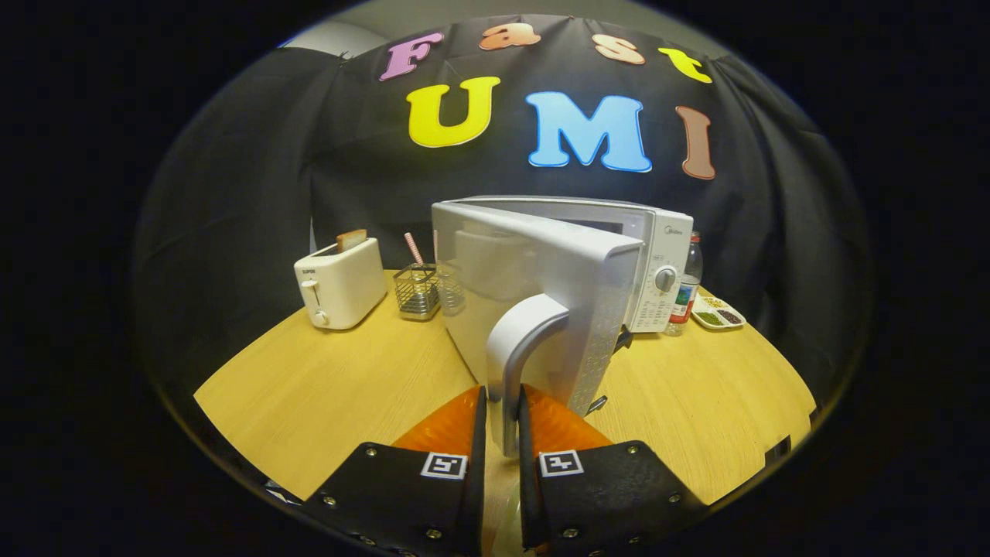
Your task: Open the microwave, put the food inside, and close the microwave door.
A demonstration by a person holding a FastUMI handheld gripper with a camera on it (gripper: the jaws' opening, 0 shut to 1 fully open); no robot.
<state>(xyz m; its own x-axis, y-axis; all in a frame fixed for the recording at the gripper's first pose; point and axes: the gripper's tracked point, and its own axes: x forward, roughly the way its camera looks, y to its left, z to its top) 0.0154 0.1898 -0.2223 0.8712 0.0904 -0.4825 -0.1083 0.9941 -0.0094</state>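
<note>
Gripping the microwave door's curved handle [520, 352], the gripper [503, 398] has both fingers pressed on its lower end. Door [541, 309] swung partly open, angled toward the fingers; microwave [653, 259] on the wooden table [325, 387]. Toaster [340, 282] with bread and wire holder [418, 292] sit beyond, left; bottle [688, 282] and tray [718, 313] right.

A staged kitchen booth is suggested by a black cloth wall [247, 193] hung behind a wooden tabletop [325, 387] on which a microwave [572, 271], toaster [340, 282] and utensil basket [418, 292] are set.
</note>
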